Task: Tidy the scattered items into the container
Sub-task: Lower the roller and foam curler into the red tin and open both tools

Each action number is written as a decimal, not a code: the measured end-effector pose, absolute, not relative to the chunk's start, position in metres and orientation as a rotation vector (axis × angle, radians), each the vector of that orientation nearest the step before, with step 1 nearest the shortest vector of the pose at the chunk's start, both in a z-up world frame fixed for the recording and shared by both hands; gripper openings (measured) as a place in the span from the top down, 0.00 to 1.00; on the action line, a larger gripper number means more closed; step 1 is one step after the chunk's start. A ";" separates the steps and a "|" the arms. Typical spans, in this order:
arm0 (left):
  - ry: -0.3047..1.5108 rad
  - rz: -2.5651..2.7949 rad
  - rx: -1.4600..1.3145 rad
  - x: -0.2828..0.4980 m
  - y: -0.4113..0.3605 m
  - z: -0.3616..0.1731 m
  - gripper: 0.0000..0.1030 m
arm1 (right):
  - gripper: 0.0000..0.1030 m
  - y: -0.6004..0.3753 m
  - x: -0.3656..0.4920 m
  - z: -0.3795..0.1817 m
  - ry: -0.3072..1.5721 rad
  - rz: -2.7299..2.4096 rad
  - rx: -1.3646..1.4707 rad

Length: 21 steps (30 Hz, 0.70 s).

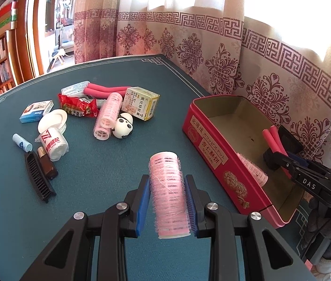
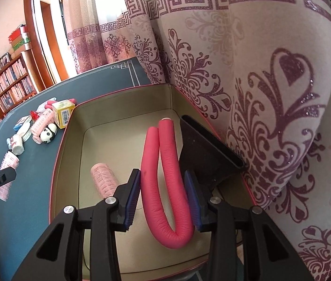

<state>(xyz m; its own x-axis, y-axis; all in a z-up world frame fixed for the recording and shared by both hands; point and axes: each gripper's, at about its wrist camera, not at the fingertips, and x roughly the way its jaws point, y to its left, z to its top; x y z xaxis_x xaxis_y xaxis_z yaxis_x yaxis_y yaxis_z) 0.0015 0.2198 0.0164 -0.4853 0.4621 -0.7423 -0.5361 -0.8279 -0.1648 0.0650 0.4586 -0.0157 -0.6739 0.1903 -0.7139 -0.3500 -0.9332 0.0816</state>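
My left gripper (image 1: 167, 182) is shut on a pink hair roller (image 1: 168, 192) and holds it above the blue table, left of the red tin (image 1: 214, 145). My right gripper (image 2: 163, 178) is inside the tin (image 2: 71, 126), shut on a bent pink foam curler (image 2: 165, 187). Another pink roller (image 2: 104, 180) and a black object (image 2: 207, 154) lie in the tin. The right gripper also shows in the left wrist view (image 1: 282, 158). Scattered items remain at the table's left: two pink rollers (image 1: 108, 114), a panda toy (image 1: 123, 127), a yellow box (image 1: 142, 103).
Also on the table: a red snack packet (image 1: 78, 105), a blue-white box (image 1: 36, 111), a white lid (image 1: 53, 119), a white wrapped roll (image 1: 53, 145), a black comb (image 1: 39, 178), a brown bottle (image 1: 47, 166), a small tube (image 1: 22, 142). A patterned curtain (image 1: 212, 46) hangs behind the tin.
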 end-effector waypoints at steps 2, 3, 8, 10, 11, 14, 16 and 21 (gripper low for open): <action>0.126 2.289 -1.103 0.003 0.223 0.018 0.70 | 0.56 0.459 0.067 -0.016 0.329 2.625 -1.083; 0.129 2.285 -1.098 0.004 0.225 0.019 0.70 | 0.54 0.459 0.068 -0.014 0.343 2.632 -1.073; 0.152 2.254 -1.070 0.010 0.239 0.026 0.70 | 0.41 0.462 0.083 -0.001 0.386 2.647 -0.991; 0.162 2.238 -1.055 0.014 0.247 0.029 0.70 | 0.40 0.463 0.088 0.004 0.398 2.652 -0.960; 0.167 2.229 -1.048 0.016 0.251 0.031 0.70 | 0.40 0.464 0.091 0.007 0.407 2.653 -0.945; 0.189 2.197 -1.024 0.024 0.266 0.035 0.70 | 0.40 0.465 0.099 0.014 0.430 2.660 -0.905; 0.206 2.171 -1.007 0.030 0.277 0.038 0.70 | 0.40 0.465 0.105 0.018 0.444 2.663 -0.881; 0.228 2.104 -0.966 0.043 0.305 0.043 0.70 | 0.40 0.467 0.118 0.029 0.456 2.663 -0.811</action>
<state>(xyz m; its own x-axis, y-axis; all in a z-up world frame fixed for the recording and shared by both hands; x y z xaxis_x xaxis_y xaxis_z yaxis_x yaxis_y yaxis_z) 0.0431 0.3049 0.0434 -0.3949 0.5899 -0.7043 -0.7269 -0.6695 -0.1532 0.1184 0.4675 0.0293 -0.7880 0.2070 -0.5799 -0.3882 -0.8981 0.2069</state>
